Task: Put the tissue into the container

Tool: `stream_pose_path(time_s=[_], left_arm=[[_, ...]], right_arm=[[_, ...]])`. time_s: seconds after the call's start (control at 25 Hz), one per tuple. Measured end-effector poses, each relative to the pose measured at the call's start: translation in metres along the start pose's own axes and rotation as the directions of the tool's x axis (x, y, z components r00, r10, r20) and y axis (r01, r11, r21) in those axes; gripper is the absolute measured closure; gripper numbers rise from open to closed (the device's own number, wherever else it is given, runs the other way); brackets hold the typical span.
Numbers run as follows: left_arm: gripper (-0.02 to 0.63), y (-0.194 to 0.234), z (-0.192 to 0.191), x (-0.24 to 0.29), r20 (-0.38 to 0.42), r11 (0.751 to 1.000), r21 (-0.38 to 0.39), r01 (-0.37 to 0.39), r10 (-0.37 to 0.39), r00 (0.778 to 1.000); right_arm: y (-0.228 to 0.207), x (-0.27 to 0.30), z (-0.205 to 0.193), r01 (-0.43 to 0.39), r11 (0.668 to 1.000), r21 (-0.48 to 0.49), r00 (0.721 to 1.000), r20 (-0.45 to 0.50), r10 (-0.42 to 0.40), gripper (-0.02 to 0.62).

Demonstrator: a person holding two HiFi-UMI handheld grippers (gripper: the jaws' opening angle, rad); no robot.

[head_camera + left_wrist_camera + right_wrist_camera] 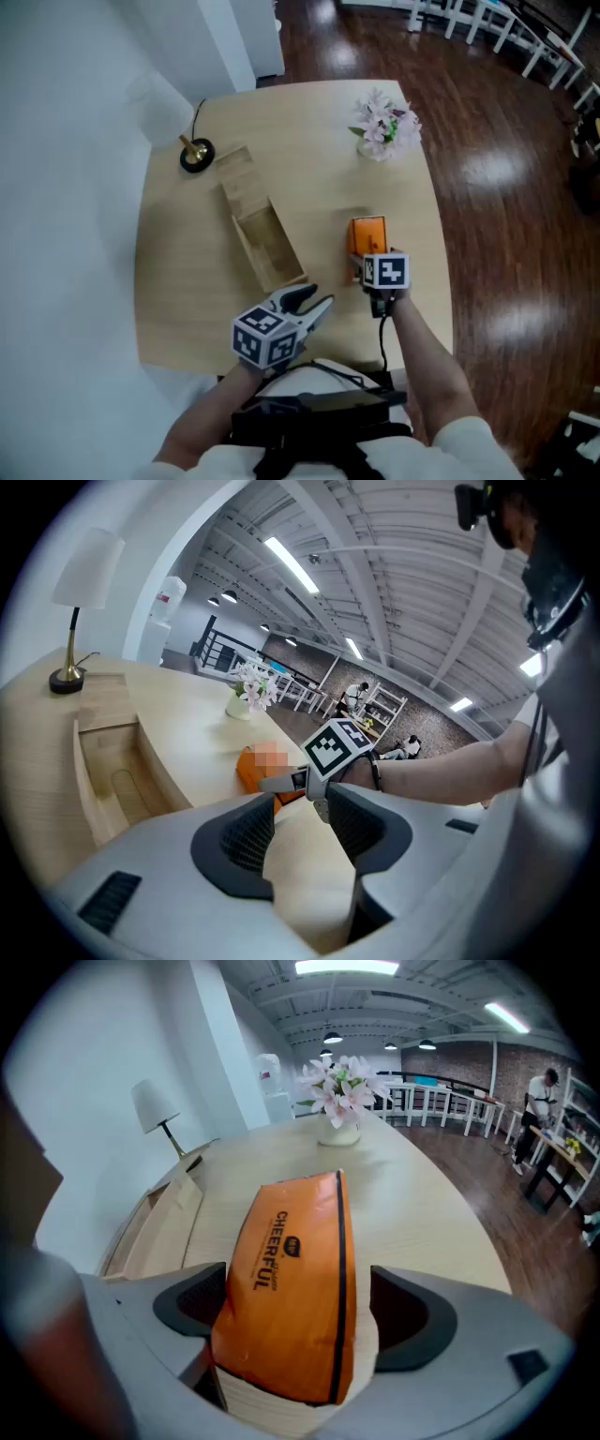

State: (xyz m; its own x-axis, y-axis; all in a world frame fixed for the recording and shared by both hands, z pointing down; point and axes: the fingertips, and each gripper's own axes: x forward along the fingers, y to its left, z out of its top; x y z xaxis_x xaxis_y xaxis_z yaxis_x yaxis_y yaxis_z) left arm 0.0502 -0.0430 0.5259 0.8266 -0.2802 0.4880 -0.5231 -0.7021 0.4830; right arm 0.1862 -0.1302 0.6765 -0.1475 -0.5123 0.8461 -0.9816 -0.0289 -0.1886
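Note:
The orange tissue pack lies on the round wooden table, right of the long wooden container. My right gripper reaches over the pack's near end. In the right gripper view the pack fills the space between the wide jaws, and a gap shows at the right pad. My left gripper hovers open near the table's front edge, just below the container's near end, with nothing between its fingers. The container's open compartment is empty; its far part is covered by a lid.
A lamp with a black and brass base stands at the table's far left. A vase of pale pink flowers sits at the far right. Dark wooden floor surrounds the table. A white wall runs along the left.

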Motion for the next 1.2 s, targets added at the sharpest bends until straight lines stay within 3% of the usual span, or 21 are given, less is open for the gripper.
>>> stream_pose_path(time_s=[0.12,0.16,0.28,0.52,0.84,1.2], left_arm=[[0.436,0.0,-0.001,0.001,0.002,1.0,-0.013,0.01,-0.01,1.0],[0.436,0.001,-0.002,0.0,0.003,1.0,-0.019,0.01,-0.01,1.0],[0.436,0.008,-0.006,-0.009,0.015,0.999,-0.036,0.002,-0.001,1.0],[0.437,0.03,-0.003,-0.044,0.089,0.996,-0.082,-0.028,0.035,0.995],[0.437,0.057,0.006,-0.098,0.183,0.993,-0.108,-0.043,0.062,0.981],[0.437,0.086,-0.006,-0.144,0.215,0.99,-0.13,-0.046,0.073,0.974]], right_arm=[[-0.001,0.002,0.001,-0.041,0.996,0.084,0.999,0.007,0.04,0.122],[0.0,0.001,0.002,-0.048,0.995,0.092,0.999,0.014,0.046,0.159],[0.0,-0.009,0.005,-0.045,0.995,0.086,0.998,0.037,0.042,0.207],[0.021,-0.043,0.03,-0.102,0.992,0.078,0.989,0.117,0.092,0.213],[0.129,-0.071,0.075,-0.242,0.968,-0.07,0.951,0.183,0.251,0.213],[0.23,-0.034,0.073,-0.307,0.937,-0.168,0.942,0.086,0.324,0.213]])
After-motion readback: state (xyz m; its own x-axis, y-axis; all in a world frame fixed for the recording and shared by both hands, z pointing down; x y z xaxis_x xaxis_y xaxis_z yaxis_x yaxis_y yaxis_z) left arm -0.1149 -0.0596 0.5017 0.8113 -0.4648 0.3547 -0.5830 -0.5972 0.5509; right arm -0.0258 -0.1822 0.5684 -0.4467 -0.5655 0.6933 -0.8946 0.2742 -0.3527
